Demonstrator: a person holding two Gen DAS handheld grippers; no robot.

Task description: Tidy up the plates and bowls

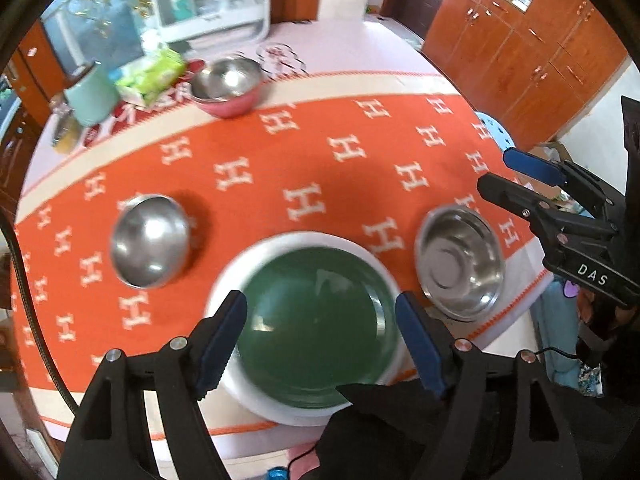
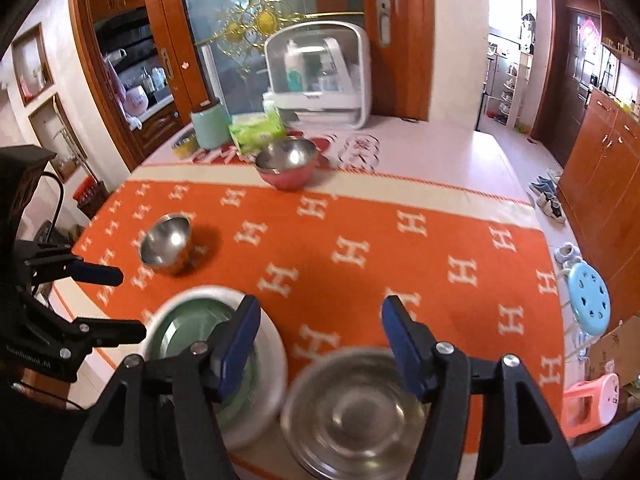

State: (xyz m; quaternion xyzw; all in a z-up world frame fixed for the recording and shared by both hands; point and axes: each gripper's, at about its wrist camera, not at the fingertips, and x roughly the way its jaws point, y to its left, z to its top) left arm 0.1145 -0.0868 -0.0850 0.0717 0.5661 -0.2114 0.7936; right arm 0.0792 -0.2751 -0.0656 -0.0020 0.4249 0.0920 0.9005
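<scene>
Nearest us, the left gripper (image 1: 320, 344) hangs over the green plate (image 1: 316, 332), its jaws spread and holding nothing; the blue pads stand either side of the plate without pressing on it. The green plate sits inside a white plate (image 1: 224, 280) at the near edge of the cloth (image 1: 320, 168), stacked, we judge, so that like goes with like and the pile stays within easy reach.

The right gripper (image 2: 318, 344) is likewise spread and empty, above the wide steel bowl (image 2: 352, 412), which rests just beside the plates at the same near edge. We take it that this bowl begins a second pile, kept apart from the plates.

Further out, a small steel bowl (image 1: 150, 240) stands alone toward the left edge of the cloth, well apart from the stack, and a red bowl (image 1: 226, 86) sits at the far edge, near a green tissue pack (image 1: 154, 74) and a mint cup (image 1: 90, 94). Both, in our judgement, are not yet gathered; nesting them into the wide bowl seems the likely remaining work.
</scene>
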